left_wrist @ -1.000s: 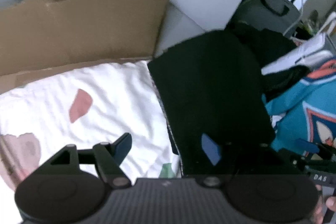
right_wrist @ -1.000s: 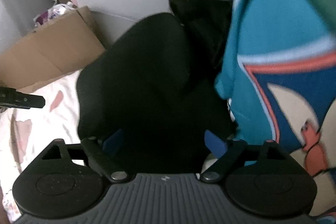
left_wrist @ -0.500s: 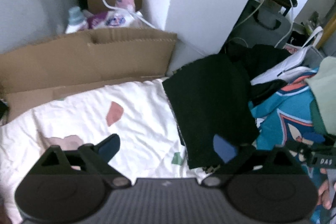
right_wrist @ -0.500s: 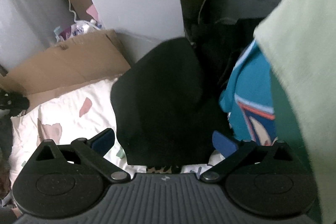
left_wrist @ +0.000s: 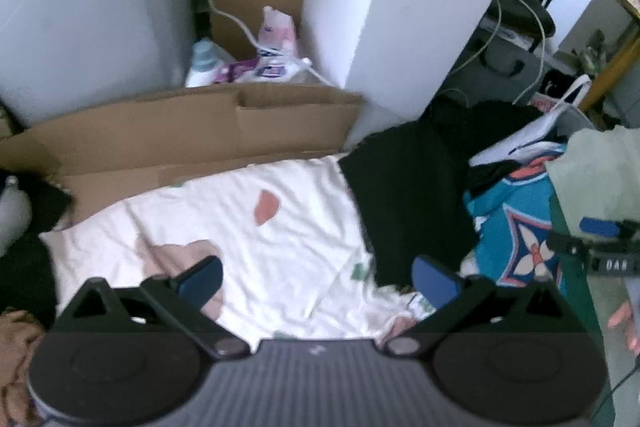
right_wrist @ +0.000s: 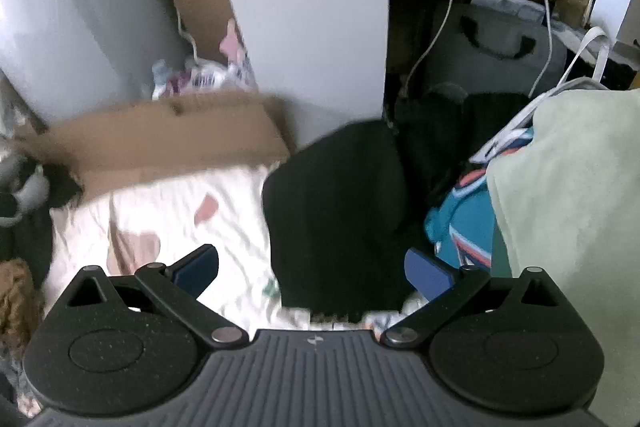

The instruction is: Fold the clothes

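Change: left gripper (left_wrist: 316, 277) jaws opening, nothing between; right gripper (right_wrist: 312, 267) wide, empty; both have risen off the folded black garment (left_wrist: 404, 203) | meaning: that fold looks finished | place: black garment on white patterned sheet (left_wrist: 248, 235), right edge | count: one folded, teal shirt (left_wrist: 516, 223) and pale green garment (right_wrist: 560, 187) unfolded

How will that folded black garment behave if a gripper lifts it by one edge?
The folded black garment is probably floppy: it lies flat, following the bedding. Lifted by one edge, it would likely unfold and drape. It looks light, with no sign of rolling or tipping.
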Action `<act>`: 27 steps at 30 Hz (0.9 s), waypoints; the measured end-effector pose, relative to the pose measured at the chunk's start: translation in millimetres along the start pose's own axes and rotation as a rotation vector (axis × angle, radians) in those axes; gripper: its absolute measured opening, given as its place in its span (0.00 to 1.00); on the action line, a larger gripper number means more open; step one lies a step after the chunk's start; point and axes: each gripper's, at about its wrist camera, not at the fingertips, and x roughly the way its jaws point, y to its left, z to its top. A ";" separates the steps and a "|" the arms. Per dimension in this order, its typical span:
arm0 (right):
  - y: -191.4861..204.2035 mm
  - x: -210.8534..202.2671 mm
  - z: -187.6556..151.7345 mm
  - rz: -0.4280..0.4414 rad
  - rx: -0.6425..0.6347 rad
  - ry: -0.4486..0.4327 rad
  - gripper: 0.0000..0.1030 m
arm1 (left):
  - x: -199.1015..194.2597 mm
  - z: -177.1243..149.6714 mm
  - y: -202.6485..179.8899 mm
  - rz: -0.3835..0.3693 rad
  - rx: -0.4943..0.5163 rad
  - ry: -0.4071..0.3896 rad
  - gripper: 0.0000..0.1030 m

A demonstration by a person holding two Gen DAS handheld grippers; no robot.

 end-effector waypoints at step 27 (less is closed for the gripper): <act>193.7 -103.9 15.5 0.159 -0.034 0.027 0.99 | -136.9 -124.2 134.8 0.112 -0.050 -0.169 1.00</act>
